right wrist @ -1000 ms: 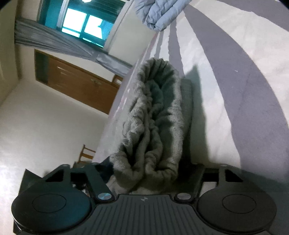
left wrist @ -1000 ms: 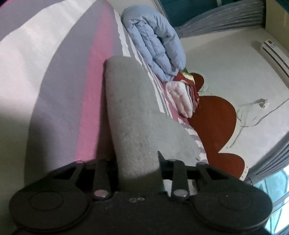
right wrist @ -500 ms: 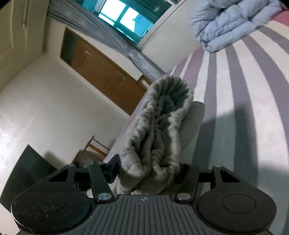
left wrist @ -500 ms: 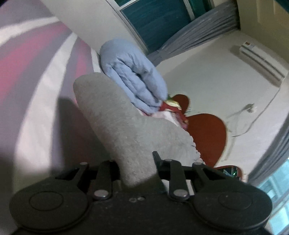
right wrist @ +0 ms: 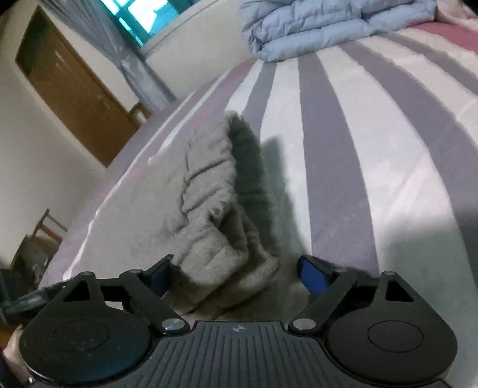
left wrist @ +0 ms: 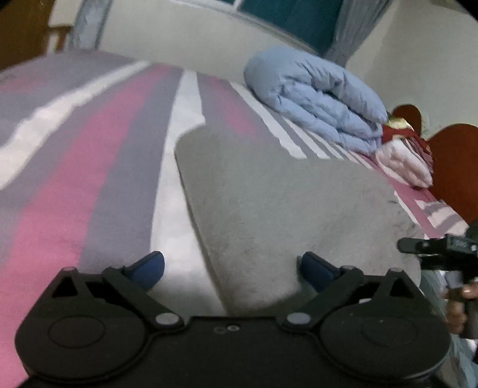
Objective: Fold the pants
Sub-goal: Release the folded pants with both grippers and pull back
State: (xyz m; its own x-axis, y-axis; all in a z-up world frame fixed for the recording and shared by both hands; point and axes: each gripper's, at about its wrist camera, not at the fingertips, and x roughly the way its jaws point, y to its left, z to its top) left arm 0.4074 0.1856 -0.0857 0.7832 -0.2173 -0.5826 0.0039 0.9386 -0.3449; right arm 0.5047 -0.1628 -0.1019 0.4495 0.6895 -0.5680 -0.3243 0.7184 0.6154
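The grey fleece pants (left wrist: 269,203) lie flat on the striped bed. In the left wrist view my left gripper (left wrist: 233,268) is open, its blue pads spread wide over the pants' near edge. In the right wrist view the pants' ribbed waistband (right wrist: 215,215) lies bunched on the sheet, and my right gripper (right wrist: 236,271) is open with the waistband end between its spread blue pads. The right gripper's tip also shows at the right edge of the left wrist view (left wrist: 418,246).
A folded light-blue duvet (left wrist: 316,98) lies at the head of the bed, also in the right wrist view (right wrist: 325,24). Pink and red folded cloth (left wrist: 403,161) sits beside it, against a red-brown headboard (left wrist: 451,161). A wooden door (right wrist: 74,89) and chair (right wrist: 41,235) stand left of the bed.
Both grippers have opened and let go of the pants. The pants, held up before, now lie laid down on the bed, and both cameras have swung lower toward the sheet.
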